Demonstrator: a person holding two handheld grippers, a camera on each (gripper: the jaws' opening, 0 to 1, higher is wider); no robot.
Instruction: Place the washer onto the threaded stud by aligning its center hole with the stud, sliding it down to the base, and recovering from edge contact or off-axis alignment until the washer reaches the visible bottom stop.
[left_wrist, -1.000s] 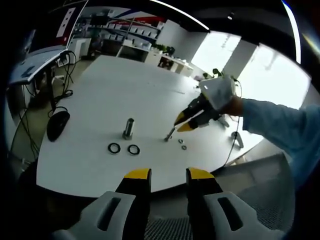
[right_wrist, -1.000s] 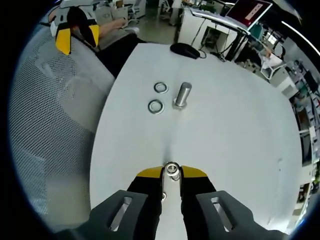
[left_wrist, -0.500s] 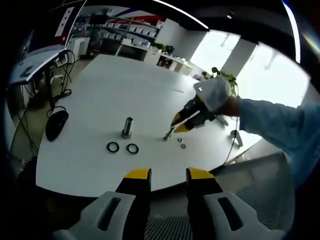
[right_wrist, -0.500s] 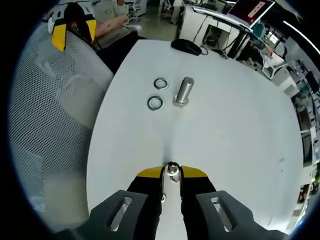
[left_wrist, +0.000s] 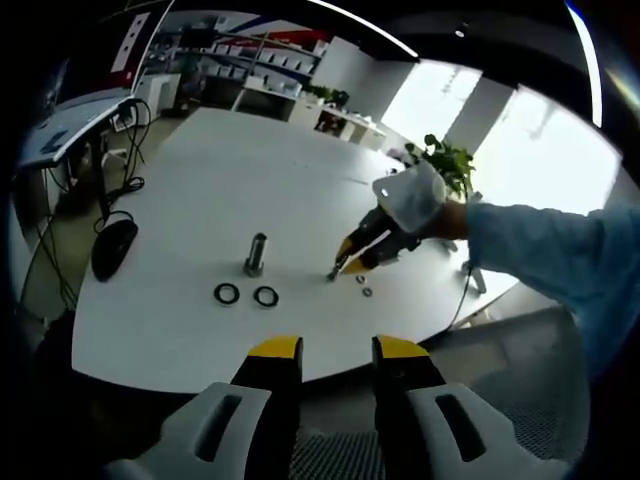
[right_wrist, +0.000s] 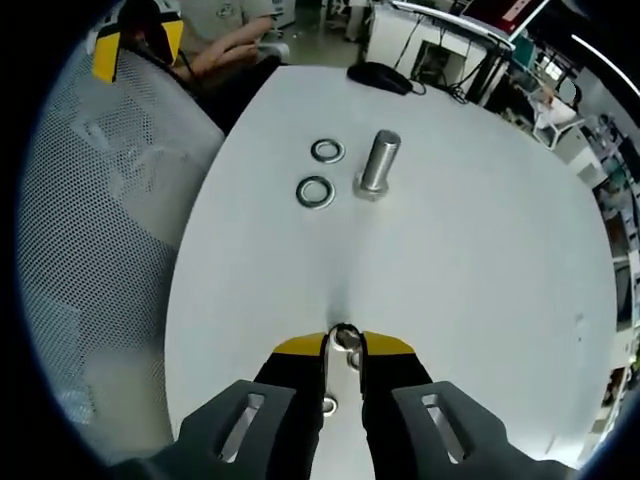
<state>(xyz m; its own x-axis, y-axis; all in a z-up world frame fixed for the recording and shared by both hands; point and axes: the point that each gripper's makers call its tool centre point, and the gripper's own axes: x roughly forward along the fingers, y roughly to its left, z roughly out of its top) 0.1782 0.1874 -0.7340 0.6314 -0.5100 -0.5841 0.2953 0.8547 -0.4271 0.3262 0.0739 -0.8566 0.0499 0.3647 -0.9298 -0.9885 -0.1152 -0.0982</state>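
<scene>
My right gripper (right_wrist: 344, 352) is shut on a small metal stud (right_wrist: 345, 336) that stands on the white table (right_wrist: 480, 260). In the left gripper view a gloved hand holds the right gripper (left_wrist: 352, 252) low, its yellow tips at the small stud (left_wrist: 335, 272). Two tiny washers (left_wrist: 363, 286) lie just beside it. One small washer (right_wrist: 329, 405) shows between my right fingers. Farther off stands a large bolt (right_wrist: 377, 163) with two large washers (right_wrist: 315, 191) flat beside it. My left gripper (left_wrist: 338, 350) hovers open off the table's near edge, holding nothing.
A black mouse (left_wrist: 112, 250) lies near the table's left edge, with cables behind it. A grey mesh chair (right_wrist: 100, 250) sits beside the table. A blue sleeve (left_wrist: 560, 260) reaches in from the right. Desks and shelves stand in the background.
The right gripper has shifted slightly left and dipped lower, still shut on the small stud. The large bolt and washers now look nearer in the right gripper view. The left gripper stays still.
</scene>
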